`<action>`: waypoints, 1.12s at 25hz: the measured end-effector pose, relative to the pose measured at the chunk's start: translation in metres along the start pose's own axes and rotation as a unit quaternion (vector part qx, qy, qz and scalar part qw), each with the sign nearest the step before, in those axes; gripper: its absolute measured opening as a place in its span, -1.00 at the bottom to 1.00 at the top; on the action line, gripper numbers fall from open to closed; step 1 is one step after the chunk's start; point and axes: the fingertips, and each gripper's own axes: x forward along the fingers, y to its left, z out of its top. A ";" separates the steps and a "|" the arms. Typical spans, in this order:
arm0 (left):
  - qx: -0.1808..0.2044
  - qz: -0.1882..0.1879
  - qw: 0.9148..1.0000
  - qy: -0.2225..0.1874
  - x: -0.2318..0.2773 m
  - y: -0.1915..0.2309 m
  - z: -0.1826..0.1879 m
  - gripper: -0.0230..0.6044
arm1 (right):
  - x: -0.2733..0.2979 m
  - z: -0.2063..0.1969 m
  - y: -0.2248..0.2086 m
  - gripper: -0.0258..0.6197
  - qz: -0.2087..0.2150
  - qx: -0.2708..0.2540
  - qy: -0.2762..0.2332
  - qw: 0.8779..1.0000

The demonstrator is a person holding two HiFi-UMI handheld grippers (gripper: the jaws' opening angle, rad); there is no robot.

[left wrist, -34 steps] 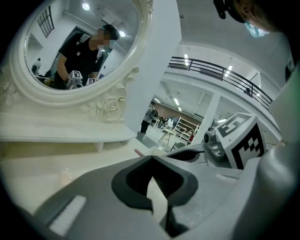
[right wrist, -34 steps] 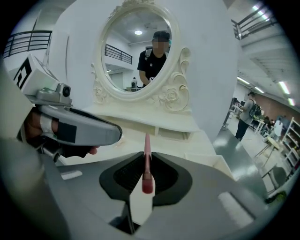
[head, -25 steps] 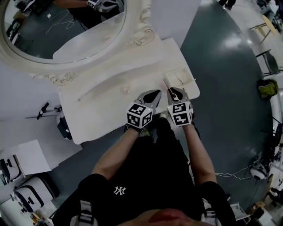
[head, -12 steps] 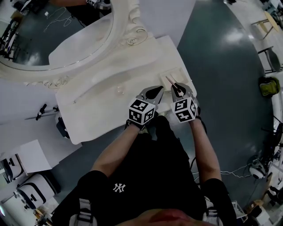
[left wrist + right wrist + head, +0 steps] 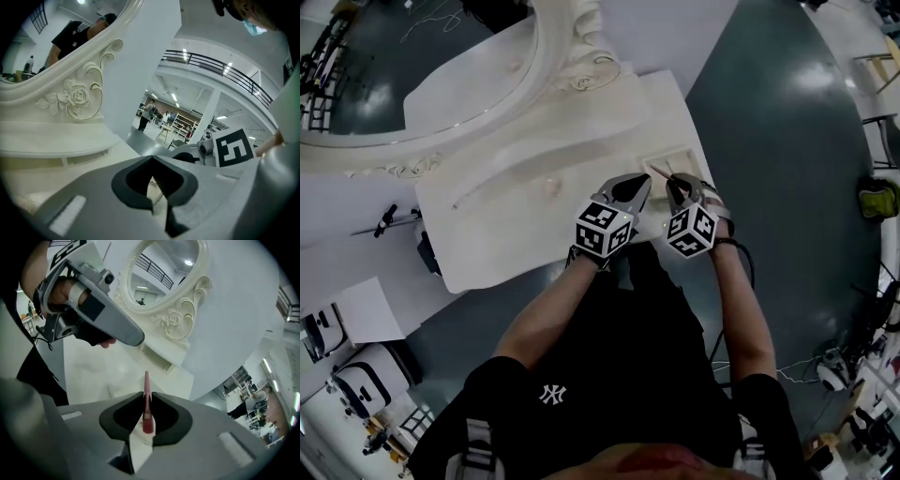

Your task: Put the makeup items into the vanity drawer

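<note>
At a cream-white vanity table (image 5: 516, 234) with a smooth matte top, we hold a grey plastic two-jaw gripper in each hand, both over the table's front right corner. The right gripper (image 5: 679, 185) pinches a slim, glossy pink makeup stick (image 5: 146, 380) between its dark ribbed pads (image 5: 161, 416). The stick runs straight out past the jaw tips, its narrow end pointing toward the mirror's foot. From the head view, that stick (image 5: 658, 172) lies over the near edge of the shallow rectangular vanity drawer (image 5: 673, 156), which stands open at the right end of the table. We cannot tell whether the stick touches it.

The left gripper (image 5: 151, 158) sits just beside the right one. Its jaws are pressed together at the tips with nothing between them, leaving only a rounded gap further back between the black pads.

Behind both rises the oval mirror frame (image 5: 185, 317), carved in scrolls and a rose and finished in the same pale ivory. A small pale round object (image 5: 551, 187) rests on the tabletop, well apart from the grippers. Black-and-white checked marker cubes (image 5: 603, 228) cap each tool.
</note>
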 end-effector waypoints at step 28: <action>-0.026 0.054 0.998 -0.008 -0.030 0.035 -0.010 -0.93 | 0.005 0.056 0.002 -0.85 -0.002 0.049 -0.054 0.997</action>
